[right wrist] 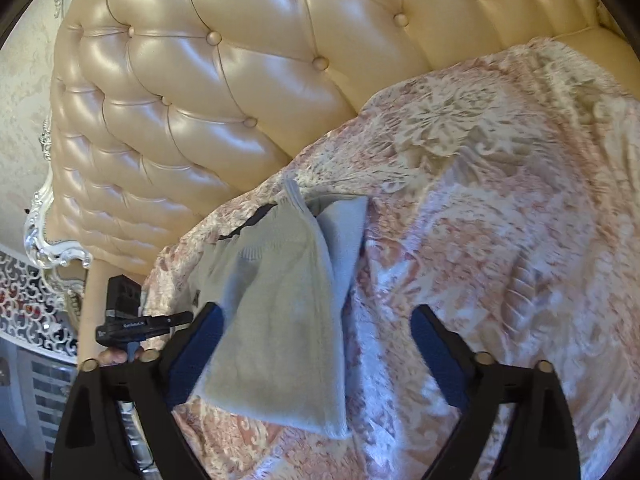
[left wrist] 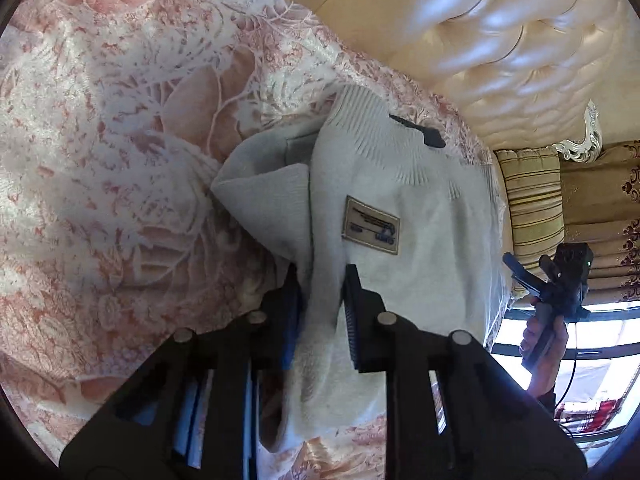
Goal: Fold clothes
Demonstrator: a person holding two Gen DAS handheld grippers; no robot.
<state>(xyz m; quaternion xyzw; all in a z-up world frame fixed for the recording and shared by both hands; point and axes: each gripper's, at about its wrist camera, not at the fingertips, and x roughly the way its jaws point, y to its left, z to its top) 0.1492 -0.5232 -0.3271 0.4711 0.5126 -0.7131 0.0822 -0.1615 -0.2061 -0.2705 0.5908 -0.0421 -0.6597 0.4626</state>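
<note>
A pale grey knit sweater [left wrist: 420, 240] with a tan sewn patch [left wrist: 371, 230] and ribbed collar lies on the pink floral bedspread [left wrist: 100, 160]. My left gripper [left wrist: 320, 280] is shut on a fold of the sweater and holds it pinched between the fingers. In the right wrist view the sweater [right wrist: 280, 320] lies folded lengthwise. My right gripper [right wrist: 316, 320] is open wide just above the sweater's near end, its left finger under the fabric edge. It also shows in the left wrist view [left wrist: 552, 280], held in a hand off the bed's edge.
A tufted cream leather headboard [right wrist: 200, 100] stands behind the bed. A striped pillow [left wrist: 532, 208] and brown patterned curtains [left wrist: 600, 220] are at the right, with a bright window [left wrist: 592, 344] below. The left gripper [right wrist: 132, 320] shows in the right wrist view.
</note>
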